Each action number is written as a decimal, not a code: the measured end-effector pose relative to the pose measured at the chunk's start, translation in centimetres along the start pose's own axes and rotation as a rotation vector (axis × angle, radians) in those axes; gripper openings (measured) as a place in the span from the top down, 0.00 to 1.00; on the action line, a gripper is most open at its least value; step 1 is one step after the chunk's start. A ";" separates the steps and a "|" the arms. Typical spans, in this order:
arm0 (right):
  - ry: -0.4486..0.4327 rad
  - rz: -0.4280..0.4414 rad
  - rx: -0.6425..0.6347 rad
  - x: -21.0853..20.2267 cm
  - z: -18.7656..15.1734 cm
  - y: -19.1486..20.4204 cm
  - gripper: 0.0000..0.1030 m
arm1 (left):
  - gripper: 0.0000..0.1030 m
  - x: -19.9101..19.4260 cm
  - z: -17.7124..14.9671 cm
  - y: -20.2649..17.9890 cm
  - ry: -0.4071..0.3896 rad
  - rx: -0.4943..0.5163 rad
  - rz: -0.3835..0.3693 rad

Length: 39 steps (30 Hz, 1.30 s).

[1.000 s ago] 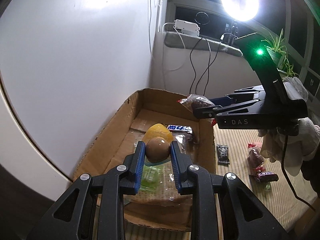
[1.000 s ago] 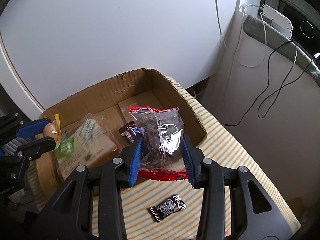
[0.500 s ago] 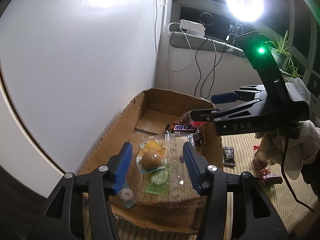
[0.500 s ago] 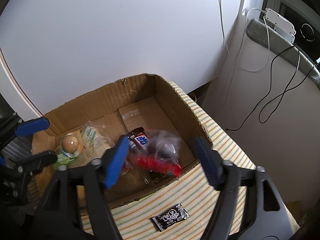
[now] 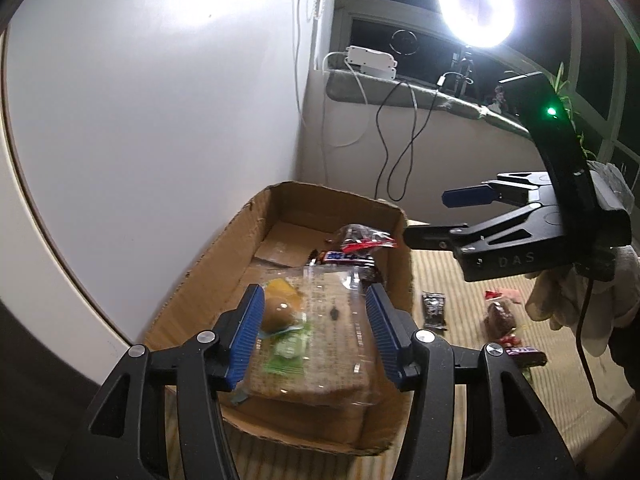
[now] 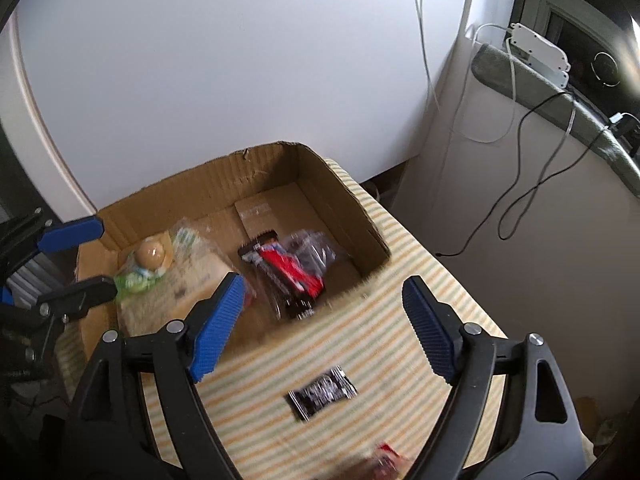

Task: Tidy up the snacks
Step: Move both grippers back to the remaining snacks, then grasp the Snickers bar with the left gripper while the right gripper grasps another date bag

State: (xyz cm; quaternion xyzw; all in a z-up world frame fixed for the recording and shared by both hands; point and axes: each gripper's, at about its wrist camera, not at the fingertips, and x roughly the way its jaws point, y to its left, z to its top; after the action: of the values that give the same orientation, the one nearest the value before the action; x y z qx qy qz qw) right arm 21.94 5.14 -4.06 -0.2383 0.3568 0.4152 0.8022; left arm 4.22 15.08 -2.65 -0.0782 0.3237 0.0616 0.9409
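Observation:
An open cardboard box [image 5: 240,256] [image 6: 344,196] stands on a striped cloth. Inside lie a wrapped brown egg [image 5: 278,312] [image 6: 151,255], a large clear cracker pack [image 5: 332,344] [image 6: 176,300], a chocolate bar [image 5: 346,258] and a red-edged clear bag of dark snacks [image 5: 364,238] [image 6: 296,266]. My left gripper [image 5: 314,334] is open and empty above the box's near end. My right gripper [image 6: 322,328] is open and empty over the box's right rim; it also shows in the left wrist view [image 5: 440,220].
On the cloth outside the box lie a small black sachet [image 5: 434,310] [image 6: 322,392], a red-wrapped dark snack [image 5: 498,314] and a chocolate bar [image 5: 524,354]. A white wall stands behind the box. Cables hang from a windowsill [image 5: 404,92] at the right.
My left gripper opened and let the egg fall onto the cracker pack. My right gripper opened, dropped the red-edged bag into the box and drew back to the right.

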 end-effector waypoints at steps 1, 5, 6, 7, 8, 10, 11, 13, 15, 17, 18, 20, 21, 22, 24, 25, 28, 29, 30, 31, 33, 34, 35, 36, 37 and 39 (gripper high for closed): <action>-0.002 -0.001 0.000 -0.5 -0.4 -0.2 0.19 | 0.49 -0.2 -0.1 -0.3 -0.003 0.003 -0.008; -0.002 -0.010 0.008 -2.5 -2.3 -1.0 0.19 | 0.49 -0.7 -0.2 -1.4 -0.007 0.014 -0.030; -0.003 -0.016 0.008 -3.0 -2.8 -1.2 0.19 | 0.49 -0.8 -0.3 -1.7 -0.006 0.018 -0.036; -0.001 -0.023 0.007 -3.5 -3.6 -1.4 0.19 | 0.49 -0.9 -0.3 -2.1 -0.007 0.021 -0.043; 0.003 -0.027 0.008 -3.8 -4.1 -1.6 0.19 | 0.49 -1.0 -0.4 -2.5 -0.007 0.024 -0.048; 0.017 -0.036 0.018 -4.6 -5.4 -2.0 0.19 | 0.49 -1.2 -0.4 -3.3 -0.007 0.033 -0.064; 0.024 -0.039 0.023 -4.8 -5.9 -2.2 0.19 | 0.49 -1.1 -0.5 -3.7 -0.006 0.036 -0.071; 0.044 -0.051 0.031 -5.3 -7.2 -2.5 0.19 | 0.49 -1.2 -0.7 -4.7 0.000 0.046 -0.090; 0.061 -0.060 0.043 -5.7 -8.4 -2.9 0.19 | 0.49 -1.2 -0.9 -5.6 0.008 0.054 -0.106; 0.080 -0.061 0.058 -5.9 -9.5 -3.3 0.19 | 0.49 -1.0 -1.3 -6.7 0.021 0.064 -0.128; 0.088 -0.061 0.065 -5.9 -9.9 -3.5 0.19 | 0.49 -0.9 -1.5 -7.2 0.027 0.068 -0.138; 0.103 -0.058 0.086 -5.9 -10.7 -4.0 0.19 | 0.49 -0.8 -1.9 -7.9 0.039 0.076 -0.152; 0.106 -0.053 0.096 -5.9 -11.0 -4.3 0.19 | 0.49 -0.5 -2.1 -8.5 0.049 0.084 -0.161; 0.109 -0.046 0.113 -5.9 -11.3 -4.6 0.19 | 0.49 -0.4 -2.3 -8.8 0.057 0.090 -0.168; 0.117 -0.021 0.150 -5.8 -11.7 -5.1 0.19 | 0.49 -0.1 -2.6 -9.5 0.070 0.096 -0.180; 0.121 -0.010 0.165 -5.7 -11.8 -5.3 0.19 | 0.49 0.1 -2.8 -9.8 0.080 0.097 -0.192; 0.138 0.015 0.201 -5.4 -12.3 -5.6 0.19 | 0.49 0.5 -3.3 -10.8 0.107 0.101 -0.225; 0.145 0.024 0.212 -5.2 -12.4 -5.7 0.19 | 0.49 0.6 -3.6 -11.2 0.115 0.100 -0.235; 0.150 0.029 0.220 -5.1 -12.4 -5.7 0.19 | 0.49 0.7 -3.8 -11.5 0.125 0.099 -0.249; 0.155 0.037 0.230 -4.9 -12.4 -5.8 0.19 | 0.49 0.9 -4.1 -12.1 0.137 0.101 -0.267; 0.165 0.052 0.243 -4.7 -12.4 -5.9 0.19 | 0.47 1.1 -4.6 -13.0 0.149 0.108 -0.290; 0.174 0.059 0.251 -4.5 -12.4 -5.9 0.19 | 0.41 1.2 -4.8 -13.5 0.155 0.115 -0.298; 0.180 0.063 0.254 -4.3 -12.4 -5.9 0.19 | 0.38 1.3 -5.1 -14.0 0.159 0.123 -0.305; 0.185 0.065 0.257 -4.0 -12.4 -5.9 0.19 | 0.34 1.5 -5.3 -14.6 0.161 0.133 -0.308; 0.190 0.066 0.260 -3.8 -12.5 -6.0 0.19 | 0.34 1.7 -5.5 -15.3 0.167 0.145 -0.313; 0.196 0.077 0.273 -3.4 -12.5 -6.1 0.19 | 0.34 2.1 -5.8 -16.4 0.179 0.162 -0.319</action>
State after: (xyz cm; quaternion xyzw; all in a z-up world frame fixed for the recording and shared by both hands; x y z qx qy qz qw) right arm 21.05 -8.31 -8.80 -0.1529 0.4952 0.3680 0.7720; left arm 5.07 -1.92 -6.72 -0.0574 0.3933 -0.1218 0.9095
